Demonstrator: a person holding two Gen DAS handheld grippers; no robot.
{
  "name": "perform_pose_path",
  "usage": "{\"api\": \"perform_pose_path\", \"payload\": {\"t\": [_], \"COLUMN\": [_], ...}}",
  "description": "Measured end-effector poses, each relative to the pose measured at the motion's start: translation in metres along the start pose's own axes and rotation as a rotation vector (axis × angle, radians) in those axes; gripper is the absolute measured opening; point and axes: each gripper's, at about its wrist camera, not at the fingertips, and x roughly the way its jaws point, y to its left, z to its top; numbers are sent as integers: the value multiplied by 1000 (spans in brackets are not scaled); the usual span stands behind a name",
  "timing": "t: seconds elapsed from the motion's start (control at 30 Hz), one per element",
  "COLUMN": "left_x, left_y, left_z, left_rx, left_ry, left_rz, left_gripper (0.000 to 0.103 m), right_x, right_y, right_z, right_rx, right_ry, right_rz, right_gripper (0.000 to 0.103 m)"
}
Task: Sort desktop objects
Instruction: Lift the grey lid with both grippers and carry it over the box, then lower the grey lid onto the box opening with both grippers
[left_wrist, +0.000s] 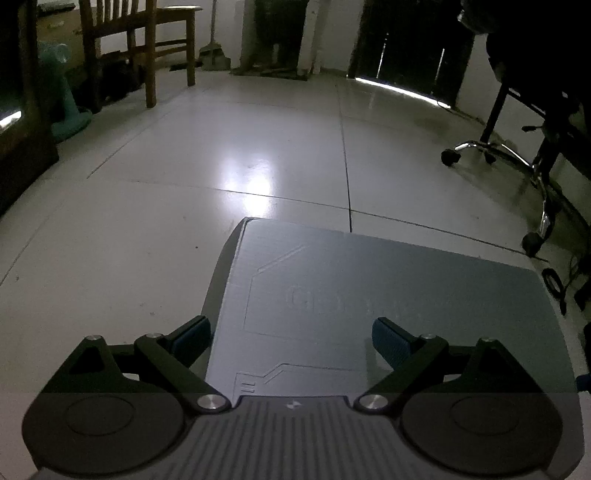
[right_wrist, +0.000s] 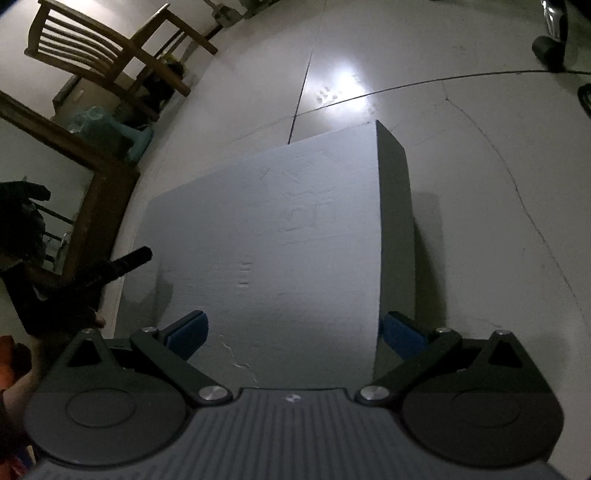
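Claws left (left_wrist: 291, 339) and right (right_wrist: 293, 338) gape wide, empty, above a flat grey box (right_wrist: 266, 258) stretching away lengthwise.

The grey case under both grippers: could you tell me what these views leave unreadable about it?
- Grey case, left wrist view: embossed lettering too faint and dim to read; near edge hidden by the left gripper.
- Right wrist view: near edge hidden behind the right gripper; relief markings washed out.
- Contents: the case is shut.
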Motion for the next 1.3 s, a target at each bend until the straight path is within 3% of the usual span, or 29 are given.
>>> {"api": "perform_pose_path", "payload": {"t": [0.33, 0.47, 0.63, 0.87, 1.07, 1.3], "left_x": [-16, -27, -34, -26, -14, -4], "left_y": [0, -3, -13, -30, -44, -48], "left_z": [1, 7, 12, 9, -3, -10], "left_rx": [21, 22, 68, 107, 147, 157], "left_ry": [20, 69, 150, 269, 370, 389], "left_rz": [23, 35, 16, -1, -11, -5], "left_gripper": [93, 94, 100, 100, 100, 100], "right_x": [-1, -4, -17, -12, 10, 27], "right_y": [12, 37, 75, 101, 102, 102], "right_z": [-3, -2, -1, -4, -7, -6], "right_rx": [-14, -88, -173, -91, -15, 3], "right_ry": [19, 40, -1, 53, 112, 136], "right_rz": [-50, -190, -361, -377, -448, -466], "right_gripper": [103, 103, 103, 103, 103, 103]}}
